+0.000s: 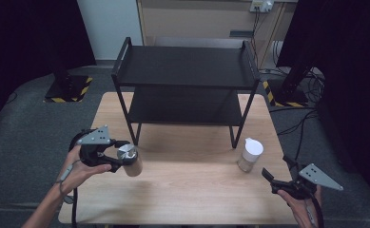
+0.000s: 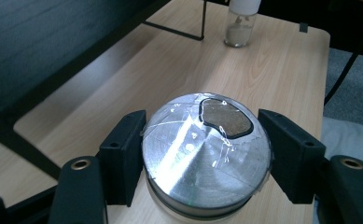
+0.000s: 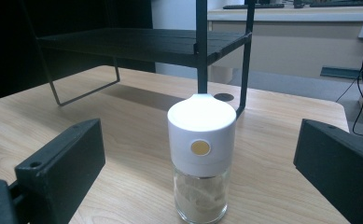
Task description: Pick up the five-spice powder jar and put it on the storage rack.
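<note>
A jar with a shiny silver lid [image 1: 131, 161] is at the table's left side, with my left gripper [image 1: 121, 155] shut on its top. In the left gripper view both jaws press the sides of the silver lid [image 2: 206, 149], which has a dark opening taped over. A glass jar with a white cap [image 1: 250, 154] stands on the table near the right edge. My right gripper [image 1: 277, 169] is open, just in front of and to the right of it. In the right gripper view the white-capped jar [image 3: 201, 154] holds pale powder and stands ahead between the spread jaws, untouched.
A black two-tier metal rack [image 1: 187, 66] stands on the far half of the wooden table [image 1: 187, 194], both shelves bare. Its front legs [image 1: 235, 137] stand close to the white-capped jar. Cables and stands lie on the floor at the right.
</note>
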Demonstrator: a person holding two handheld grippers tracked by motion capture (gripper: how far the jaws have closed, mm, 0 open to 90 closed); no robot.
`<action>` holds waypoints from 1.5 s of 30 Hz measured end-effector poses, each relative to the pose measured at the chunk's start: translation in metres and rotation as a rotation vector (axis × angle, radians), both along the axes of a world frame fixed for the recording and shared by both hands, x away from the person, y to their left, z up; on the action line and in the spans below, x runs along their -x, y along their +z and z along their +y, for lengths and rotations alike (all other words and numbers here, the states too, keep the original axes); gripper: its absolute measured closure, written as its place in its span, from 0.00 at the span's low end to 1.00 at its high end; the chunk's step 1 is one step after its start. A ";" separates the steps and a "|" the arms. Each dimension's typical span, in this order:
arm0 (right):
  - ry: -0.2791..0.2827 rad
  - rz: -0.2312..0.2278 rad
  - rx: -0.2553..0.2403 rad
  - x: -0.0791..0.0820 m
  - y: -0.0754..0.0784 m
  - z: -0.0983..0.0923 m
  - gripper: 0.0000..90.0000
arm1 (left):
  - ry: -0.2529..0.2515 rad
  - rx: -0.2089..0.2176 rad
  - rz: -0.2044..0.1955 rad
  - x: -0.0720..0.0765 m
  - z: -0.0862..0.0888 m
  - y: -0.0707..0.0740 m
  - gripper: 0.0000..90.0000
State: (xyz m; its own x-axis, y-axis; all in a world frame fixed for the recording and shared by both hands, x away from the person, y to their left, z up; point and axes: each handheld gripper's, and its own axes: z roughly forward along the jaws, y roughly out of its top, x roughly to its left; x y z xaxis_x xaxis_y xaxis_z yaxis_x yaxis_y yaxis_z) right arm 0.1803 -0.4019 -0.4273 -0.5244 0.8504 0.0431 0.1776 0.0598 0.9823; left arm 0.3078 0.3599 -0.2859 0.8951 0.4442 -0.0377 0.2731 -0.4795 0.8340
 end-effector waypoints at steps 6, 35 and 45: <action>0.005 0.003 -0.002 -0.001 0.000 0.000 0.02 | -0.028 0.019 0.002 -0.010 -0.008 0.020 0.38; 0.018 0.005 -0.007 -0.001 -0.002 -0.004 0.01 | -0.011 -0.043 -0.013 -0.045 -0.034 0.150 0.38; 0.013 0.001 -0.010 -0.001 -0.002 -0.006 0.01 | 0.022 -0.057 -0.036 -0.056 -0.045 0.204 0.38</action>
State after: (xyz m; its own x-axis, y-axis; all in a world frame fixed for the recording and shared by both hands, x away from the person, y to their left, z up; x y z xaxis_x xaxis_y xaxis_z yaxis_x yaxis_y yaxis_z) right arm 0.1809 -0.4075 -0.4291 -0.5356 0.8429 0.0519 0.1774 0.0523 0.9828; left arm 0.3639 0.3150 -0.0818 0.8855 0.4641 0.0203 0.2542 -0.5206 0.8151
